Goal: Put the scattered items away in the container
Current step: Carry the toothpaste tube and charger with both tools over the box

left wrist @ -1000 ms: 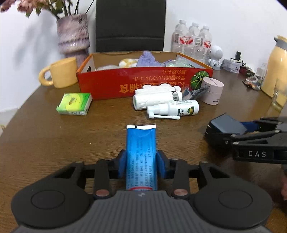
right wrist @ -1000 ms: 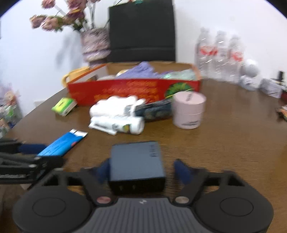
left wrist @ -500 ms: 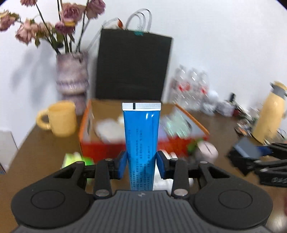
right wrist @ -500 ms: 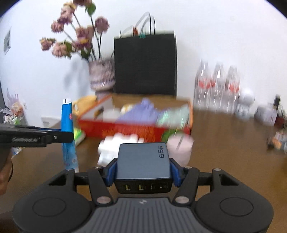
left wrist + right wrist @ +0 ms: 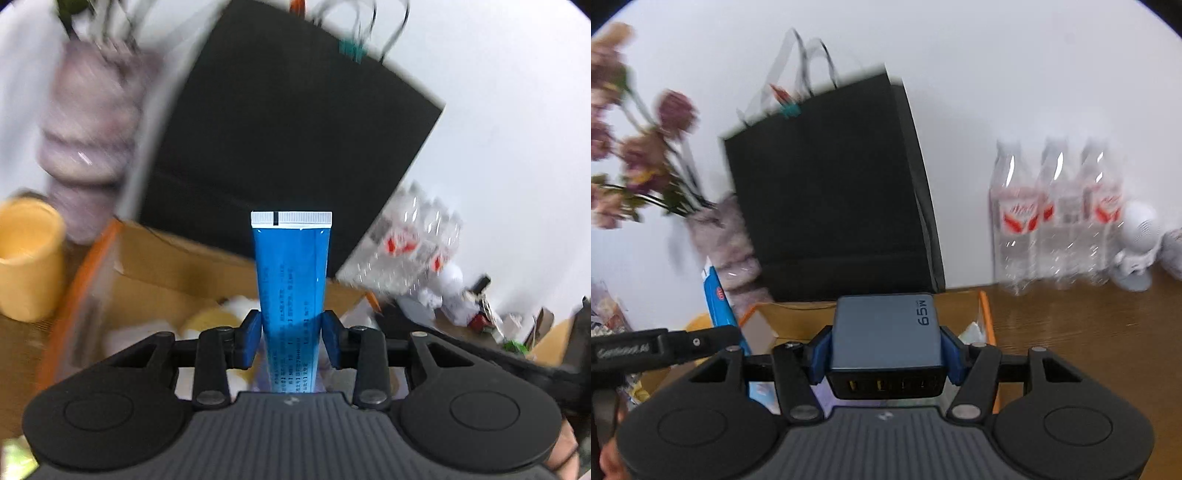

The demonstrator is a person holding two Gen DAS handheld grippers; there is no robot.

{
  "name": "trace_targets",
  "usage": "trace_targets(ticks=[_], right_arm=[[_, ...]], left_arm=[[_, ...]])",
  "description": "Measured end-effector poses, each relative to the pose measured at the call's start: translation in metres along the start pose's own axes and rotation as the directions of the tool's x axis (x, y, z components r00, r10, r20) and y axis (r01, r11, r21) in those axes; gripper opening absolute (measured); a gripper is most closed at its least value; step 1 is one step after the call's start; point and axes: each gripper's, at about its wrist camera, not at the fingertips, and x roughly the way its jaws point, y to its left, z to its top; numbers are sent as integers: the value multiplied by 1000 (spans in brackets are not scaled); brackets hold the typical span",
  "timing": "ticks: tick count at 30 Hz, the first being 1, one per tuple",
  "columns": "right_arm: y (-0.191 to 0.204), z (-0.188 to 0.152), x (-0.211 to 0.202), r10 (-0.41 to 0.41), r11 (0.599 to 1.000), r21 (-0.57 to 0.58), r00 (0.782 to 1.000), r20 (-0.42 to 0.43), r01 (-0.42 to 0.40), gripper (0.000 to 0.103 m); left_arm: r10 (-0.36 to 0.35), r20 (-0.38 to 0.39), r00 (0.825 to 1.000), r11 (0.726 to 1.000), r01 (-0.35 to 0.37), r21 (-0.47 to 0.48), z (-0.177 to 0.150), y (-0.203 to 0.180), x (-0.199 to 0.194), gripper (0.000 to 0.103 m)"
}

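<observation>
Currently mid-carry: left gripper [image 5: 291,341] fingers clamp the blue tube [image 5: 291,280], right gripper [image 5: 884,356] fingers clamp the 65W charger [image 5: 884,328], both above the cardboard box [image 5: 177,266]; next, lower and release inside.

Bright, even indoor light off the white wall. Heavy motion blur over vase [image 5: 88,147], black bag [image 5: 280,147] and water bottles [image 5: 1056,214]; sharp only on blue tube [image 5: 291,280] and charger [image 5: 884,328]. Specular glints on bottles. Fisheye bending, dark vignette at corners.
</observation>
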Motion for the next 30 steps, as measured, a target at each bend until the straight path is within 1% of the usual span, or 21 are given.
trace_targets(ticks=[3,5,6,9,11,12,14,15,16,18,19,20,21,22,23,24,25,26,28,29,30], right_arm=[[-6,6,39,-43,999,-23,996,-72,41,58],[-10,6,53,-73,997,-40,992,-103,70,58],[-11,6,59,-76,996,-50,989,-124,70,58],[-21,4,74,-50,999,-12,987,-150,49,58],[-23,0,82,-63,998,-3,981,-185,63,60],[-21,-2,83,-73,997,-15,980,-186,72,60],[-16,-2,78,-80,997,-32,984,-160,76,60],[-16,1,72,-84,996,-33,986,-143,80,61],[-15,4,67,-89,996,-33,988,-125,86,65],[-15,9,55,-90,996,-29,991,-96,87,70],[-15,11,49,-87,996,-29,992,-89,85,73],[-15,13,45,-88,996,-40,991,-97,84,75],[-14,15,41,-88,995,-53,990,-108,83,80],[-13,16,40,-84,995,-64,989,-126,76,81],[-13,16,39,-79,995,-75,986,-144,69,81],[-13,16,38,-61,996,-69,985,-163,51,81],[-15,16,38,-36,998,-49,984,-177,27,81],[-17,16,39,-13,1000,-30,982,-186,8,81],[-19,14,41,25,1000,-5,977,-213,-27,79],[-19,12,44,32,999,-7,972,-234,-34,77],[-18,10,46,29,999,-13,967,-253,-34,74]], left_arm=[[-3,-75,997,999,6,37,-6,-5,31,36],[24,-130,991,995,-11,97,-13,-11,45,36],[53,-141,989,990,-34,133,-15,-15,48,36],[91,-174,981,979,-56,195,-21,-21,53,36],[53,-210,976,974,-4,227,-25,-24,55,37],[33,-228,973,970,24,241,-28,-26,56,37],[32,-260,965,964,38,262,-31,-29,61,37],[33,-276,961,961,45,272,-33,-31,63,39],[48,-277,960,963,30,268,-34,-29,66,40],[55,-276,959,970,15,244,-33,-24,66,50],[54,-279,959,973,12,230,-32,-20,66,52],[60,-276,959,977,0,214,-30,-16,66,54],[67,-273,960,980,-12,198,-29,-11,65,56],[83,-271,959,981,-32,189,-29,-8,67,58],[100,-268,958,982,-52,180,-30,-5,70,63],[108,-276,955,982,-60,177,-32,-1,74,65],[105,-275,956,985,-63,159,-31,2,75,63],[102,-275,956,988,-65,140,-29,5,76,64],[88,-272,958,994,-66,89,-25,11,76,64],[77,-270,960,996,-65,56,-23,15,75,65],[62,-266,962,998,-56,29,-22,16,74,69]])
